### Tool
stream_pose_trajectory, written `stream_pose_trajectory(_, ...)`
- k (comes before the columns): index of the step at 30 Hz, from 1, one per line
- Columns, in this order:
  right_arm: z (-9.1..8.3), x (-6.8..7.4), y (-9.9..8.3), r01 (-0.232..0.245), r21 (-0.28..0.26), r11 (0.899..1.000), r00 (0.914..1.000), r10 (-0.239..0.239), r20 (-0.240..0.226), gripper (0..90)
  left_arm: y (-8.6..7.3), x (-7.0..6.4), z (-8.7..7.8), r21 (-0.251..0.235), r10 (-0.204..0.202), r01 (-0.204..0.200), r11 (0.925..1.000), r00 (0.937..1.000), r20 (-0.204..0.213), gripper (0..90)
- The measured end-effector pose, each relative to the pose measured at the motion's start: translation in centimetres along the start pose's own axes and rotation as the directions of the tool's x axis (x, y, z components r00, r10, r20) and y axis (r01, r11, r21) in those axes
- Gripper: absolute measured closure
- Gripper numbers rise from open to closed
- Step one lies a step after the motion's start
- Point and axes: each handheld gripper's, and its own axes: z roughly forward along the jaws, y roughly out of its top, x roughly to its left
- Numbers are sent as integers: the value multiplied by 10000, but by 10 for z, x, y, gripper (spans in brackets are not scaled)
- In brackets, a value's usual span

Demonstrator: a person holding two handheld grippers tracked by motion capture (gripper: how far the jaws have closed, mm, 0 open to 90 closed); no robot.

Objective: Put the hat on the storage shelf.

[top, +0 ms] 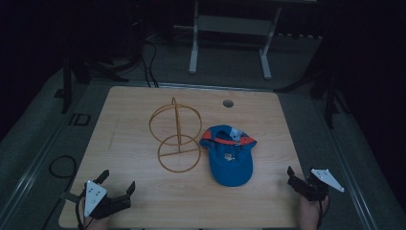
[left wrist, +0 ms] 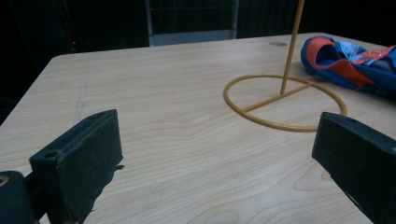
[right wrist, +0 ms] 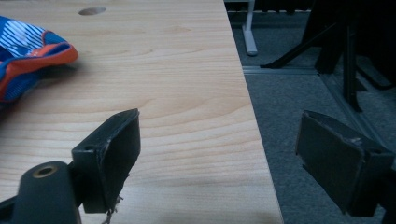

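High view: cap [top: 228,154] lies mid-tabletop [top: 134,120] beside the wire stand [top: 176,136], nearer the right claw [top: 298,179]; both it and the left claw [top: 116,184] gape empty.

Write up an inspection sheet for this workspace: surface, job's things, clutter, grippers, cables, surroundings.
Surface: light wooden table with a round hole near the far edge.
Job's things: yellow wire stand upright at mid-table, its ring base flat on the wood; blue and orange cap lying just right of it, upside down.
Clutter: nothing seen.
Grippers: left gripper open at the near left corner; right gripper open over the table's near right edge; both empty.
Cables: black cables on the floor beyond the table; a loop at the left.
Surroundings: grey carpet, a white frame behind, dark room.
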Motion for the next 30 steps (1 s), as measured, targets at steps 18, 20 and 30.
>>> stream_pose_trajectory(18,-3,0,14,460,309,9985,9973,-441,-582,138,1,-1,0,-28,-147,146,9999,9999,-47,19)
stream_pose_trajectory(20,-5,-2,21,198,335,9992,9975,-175,-692,137,1,-1,0,-75,-217,217,9997,9998,-51,19)
stream_pose_trajectory(30,0,12,44,268,737,9969,9875,-150,-1571,133,1,-5,0,-161,-16,20,9999,9997,235,19)
